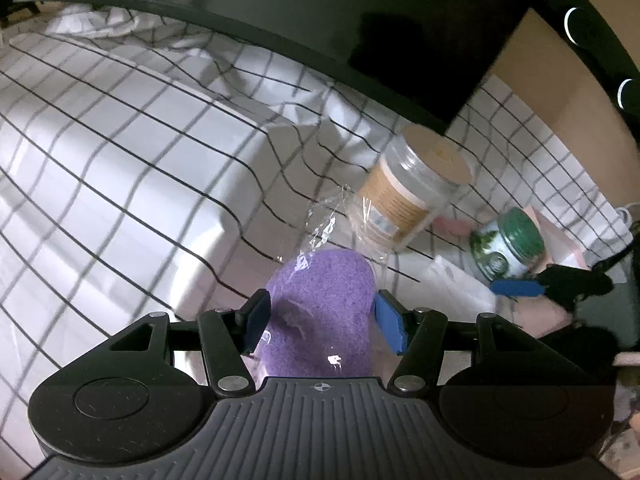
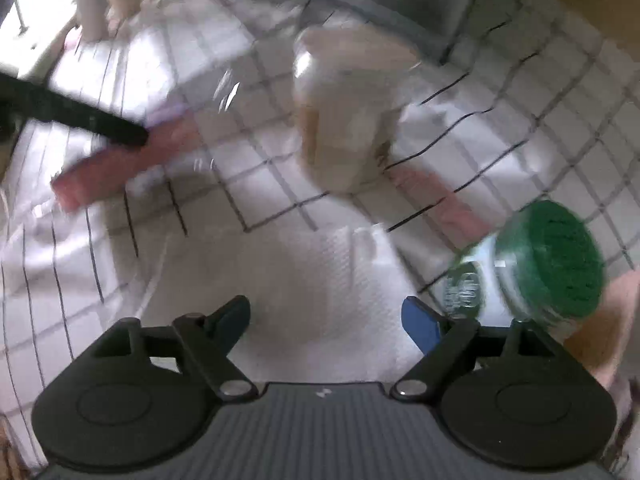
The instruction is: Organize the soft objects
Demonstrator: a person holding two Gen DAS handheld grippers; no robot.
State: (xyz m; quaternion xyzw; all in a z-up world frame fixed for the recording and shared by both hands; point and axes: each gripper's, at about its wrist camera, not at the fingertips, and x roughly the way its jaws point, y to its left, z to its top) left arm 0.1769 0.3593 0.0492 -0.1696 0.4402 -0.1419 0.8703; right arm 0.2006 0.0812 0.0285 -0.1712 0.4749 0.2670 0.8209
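The left gripper [image 1: 320,320] has a purple sponge [image 1: 320,304] in clear wrap between its fingers; both pads sit against the sponge's sides, so the jaws look closed on it, though the sponge is barely dented, a light hold as I judge it, which suits something that squashes. Loose wrap [image 1: 324,220] trails off the sponge's far end, probably because the grip is on the near half. It is held up over the checked bedsheet [image 1: 120,140], away from the clutter at the bed's right side, so this reads as a carry towards wherever the soft things are to go. I cannot tell where that is.

Further right on the sheet a clear jar [image 1: 416,184] lies tipped on its side, and past it, near the bed's right edge, a green-lidded jar [image 1: 508,242] also lies over. Both are hard things, likely left where they are for that reason.

The right gripper [image 2: 326,320] has its jaws spread wide with nothing between them. It hangs above a white quilted cloth [image 2: 280,280] on the sheet, which I take to be the next soft thing to lift. The green-lidded jar lies just beside its right finger [image 2: 420,328], close enough that a careless closing could nudge it. The right view is badly blurred, so finer detail is lost.
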